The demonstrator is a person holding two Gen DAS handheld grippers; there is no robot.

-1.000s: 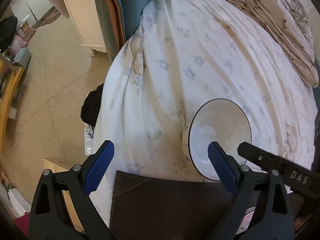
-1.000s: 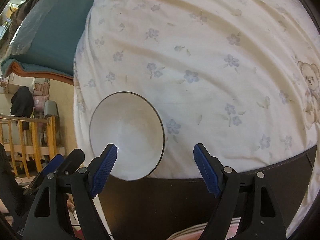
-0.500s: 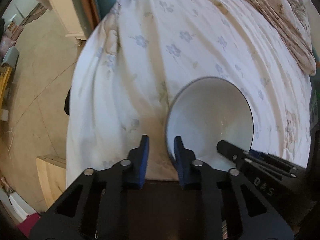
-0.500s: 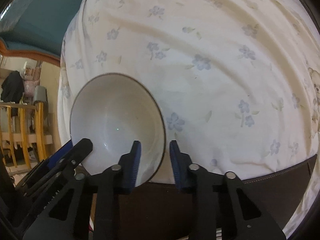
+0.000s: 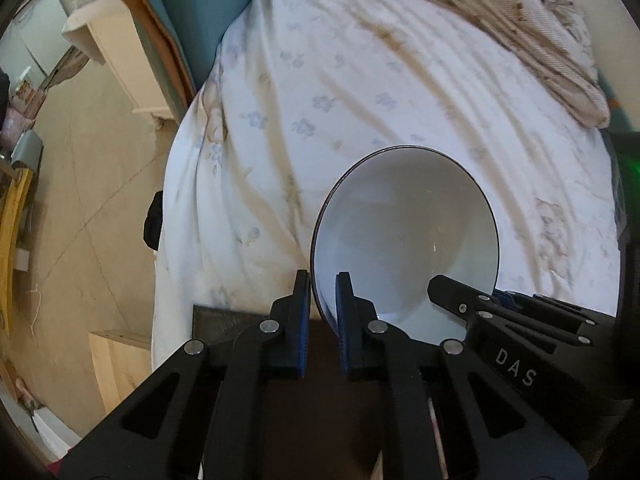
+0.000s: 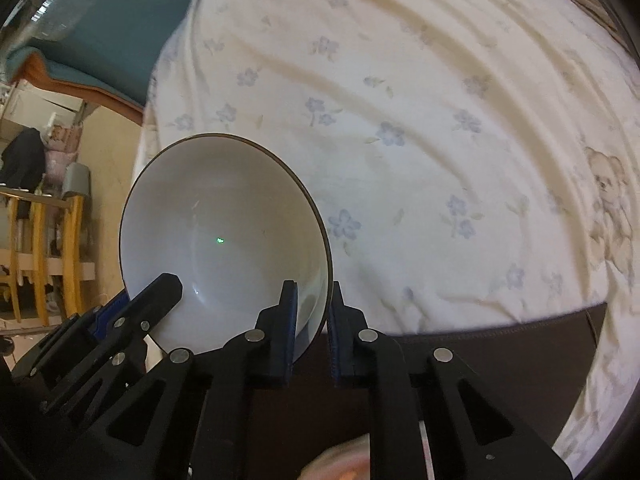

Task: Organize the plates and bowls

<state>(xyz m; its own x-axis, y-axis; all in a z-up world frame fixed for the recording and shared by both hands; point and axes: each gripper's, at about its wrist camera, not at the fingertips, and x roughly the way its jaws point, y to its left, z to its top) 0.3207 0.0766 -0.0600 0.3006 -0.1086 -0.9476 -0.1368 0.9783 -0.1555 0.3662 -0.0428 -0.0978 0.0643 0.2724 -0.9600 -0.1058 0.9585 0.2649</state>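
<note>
The left gripper (image 5: pixel 323 306) has its blue-padded fingers (image 5: pixel 301 312) pinching the near left rim of a white bowl (image 5: pixel 408 236), one finger outside the wall and one inside. The right gripper (image 6: pixel 312 320) does the same on the opposite side, its fingers (image 6: pixel 289 320) clamped across the bowl's near right rim (image 6: pixel 224 236). Each camera also catches the other gripper reaching in at the bowl's edge, so both tools grip one and the same bowl.

The bowl has a thin dark line round its lip and looks empty. It hangs tilted, its mouth turned up and toward the cameras, above the bed (image 5: pixel 360 92), which is covered with a cream sheet printed with blue flowers and small bears. Whether its base touches the sheet cannot be told, though it appears lifted. Just below the grippers lies a dark brown mat (image 6: pixel 500 360) on the near edge of the bed.

By my reading, the step in hand is the two-handed carry of the bowl, with the grasp already made. The next move calls for keeping both pinches firm and level while bringing the bowl to its place, perhaps onto the mat, then setting it down flat before letting go.

Counted: one bowl, two grippers, one mat. No plate shows clearly in either view.
</note>
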